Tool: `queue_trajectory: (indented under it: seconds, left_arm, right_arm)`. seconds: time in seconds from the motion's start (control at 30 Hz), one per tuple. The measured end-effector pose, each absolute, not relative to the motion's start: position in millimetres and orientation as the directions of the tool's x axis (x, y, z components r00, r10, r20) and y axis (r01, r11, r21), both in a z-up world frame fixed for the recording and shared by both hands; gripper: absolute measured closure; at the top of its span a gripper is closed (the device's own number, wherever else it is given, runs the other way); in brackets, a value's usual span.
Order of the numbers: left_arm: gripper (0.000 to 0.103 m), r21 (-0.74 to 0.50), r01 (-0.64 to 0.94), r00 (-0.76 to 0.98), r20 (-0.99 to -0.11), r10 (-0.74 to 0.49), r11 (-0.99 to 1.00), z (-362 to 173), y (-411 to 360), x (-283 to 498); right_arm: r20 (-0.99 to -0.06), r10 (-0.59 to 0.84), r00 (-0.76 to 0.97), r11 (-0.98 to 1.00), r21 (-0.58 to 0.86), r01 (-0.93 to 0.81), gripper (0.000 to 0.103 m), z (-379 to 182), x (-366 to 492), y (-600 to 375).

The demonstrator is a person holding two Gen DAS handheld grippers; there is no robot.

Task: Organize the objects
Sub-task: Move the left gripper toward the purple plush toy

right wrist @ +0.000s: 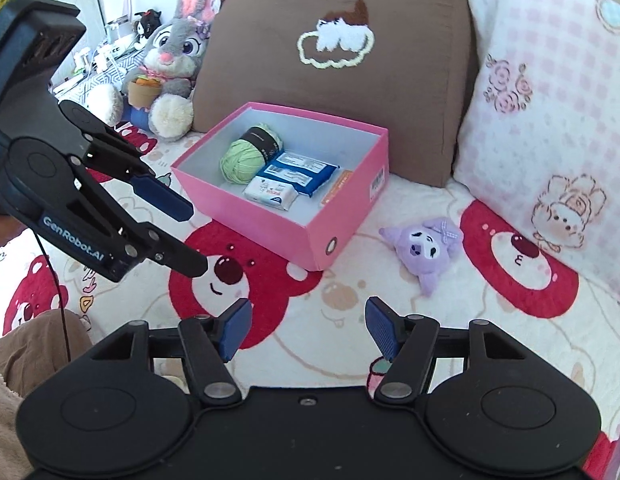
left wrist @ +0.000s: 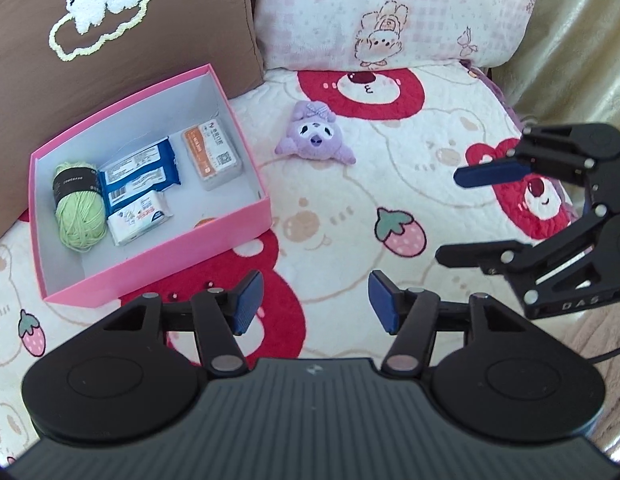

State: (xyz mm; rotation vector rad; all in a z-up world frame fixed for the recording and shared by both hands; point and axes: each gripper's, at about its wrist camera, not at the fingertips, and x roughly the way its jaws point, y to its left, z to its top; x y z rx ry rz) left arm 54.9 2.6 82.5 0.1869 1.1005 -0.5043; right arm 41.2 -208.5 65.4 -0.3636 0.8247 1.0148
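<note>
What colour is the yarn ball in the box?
Light green, with a black band around the yarn ball; the left wrist view shows it best.

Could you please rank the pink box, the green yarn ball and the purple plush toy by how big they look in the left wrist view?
1. pink box, clearly largest.
2. purple plush toy and green yarn ball look alike in size; I would not rank them.

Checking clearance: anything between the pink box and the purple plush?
Nothing: only bare bear-print blanket between the pink box and purple plush, clearest in the right wrist view.

"GenRobot.AI" on left gripper (right wrist: 192, 240) body; box labels unreadable.
</note>
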Motion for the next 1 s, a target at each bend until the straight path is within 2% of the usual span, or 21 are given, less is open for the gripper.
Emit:
queue_trajectory:
  seconds: [0.13, 0.23, 0.3, 0.4, 0.5, 0.67, 1.0]
  left_arm:
    - [0.041, -0.115, 0.452, 0.366, -0.88, -0.301, 0.884, 77, -4, 71]
    - [0.039, -0.132, 0.442, 0.368, -0.875, -0.313, 0.887, 72, -10, 81]
    - [0.038, -0.145, 0.434, 0.366, -0.873, -0.322, 0.889, 69, -15, 87]
    - [0.031, -0.156, 0.439, 0.373, -0.864, -0.337, 0.885, 65, -25, 94]
    - [0.026, -0.167, 0.441, 0.386, -0.852, -0.354, 0.882, 61, -36, 100]
    - [0.022, -0.189, 0.438, 0.405, -0.831, -0.381, 0.879, 51, -51, 112]
    - [0.02, -0.253, 0.406, 0.433, -0.793, -0.428, 0.878, 16, -75, 147]
  right_arm:
    - [-0.762, 0.586, 0.276, 0.49, 0.062, -0.87, 0.034, 55, 46, -211]
    - [-0.758, 0.582, 0.295, 0.477, 0.024, -0.878, 0.025, 50, 47, -214]
    - [-0.754, 0.583, 0.303, 0.478, 0.016, -0.878, 0.023, 47, 50, -215]
    - [-0.747, 0.583, 0.319, 0.494, 0.014, -0.869, 0.022, 42, 57, -215]
    - [-0.734, 0.57, 0.368, 0.522, -0.022, -0.853, 0.014, 34, 64, -215]
    - [-0.687, 0.569, 0.452, 0.54, -0.102, -0.835, 0.014, 20, 72, -217]
    - [-0.661, 0.561, 0.498, 0.628, -0.052, -0.777, 0.014, -14, 111, -215]
